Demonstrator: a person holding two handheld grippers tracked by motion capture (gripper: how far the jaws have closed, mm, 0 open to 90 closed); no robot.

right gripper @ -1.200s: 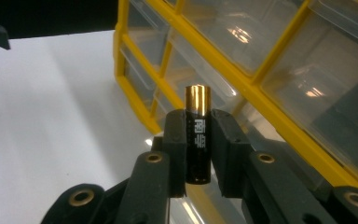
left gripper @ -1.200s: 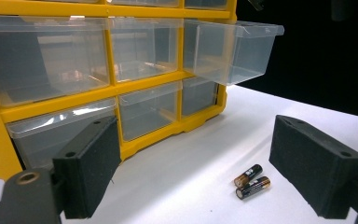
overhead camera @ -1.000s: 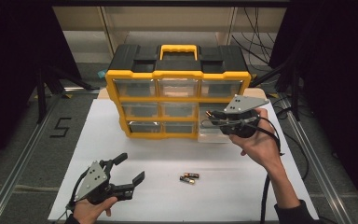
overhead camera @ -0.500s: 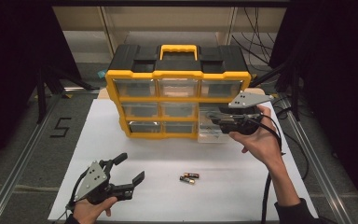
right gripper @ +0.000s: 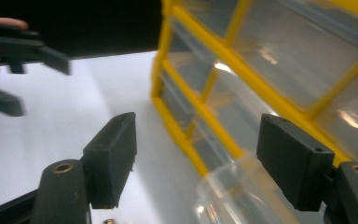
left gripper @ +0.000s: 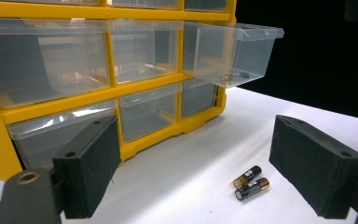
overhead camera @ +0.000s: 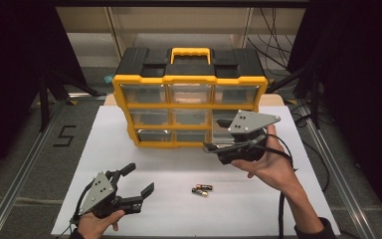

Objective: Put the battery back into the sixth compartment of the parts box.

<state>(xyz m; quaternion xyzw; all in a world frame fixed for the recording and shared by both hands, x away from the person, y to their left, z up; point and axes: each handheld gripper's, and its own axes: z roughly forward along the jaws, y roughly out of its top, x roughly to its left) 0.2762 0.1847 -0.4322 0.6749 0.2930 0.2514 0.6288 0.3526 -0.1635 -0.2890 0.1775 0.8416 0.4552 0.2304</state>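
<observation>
Two batteries [overhead camera: 201, 189] lie side by side, touching, on the white bench [overhead camera: 288, 204], in front of the yellow drawer cabinet [overhead camera: 191, 107] and well clear of it. They sit between the two grippers, nearer the left one. The left gripper [overhead camera: 138, 181] rests low on the bench with its jaws wide apart and empty; in the left gripper view the batteries [left gripper: 251, 183] lie just ahead, toward the right jaw. The right gripper [overhead camera: 219, 147] hovers at the cabinet's lower right, its jaws also spread wide and holding nothing.

One clear drawer [left gripper: 233, 52] at the right of the middle row stands pulled out, and something small lies at its bottom, too unclear to name. The other drawers look shut; their contents are not clear.

The open drawer overhangs near the right gripper, so a careless sweep could likely knock it out. The round batteries could roll apart if a jaw nudges one while closing.
</observation>
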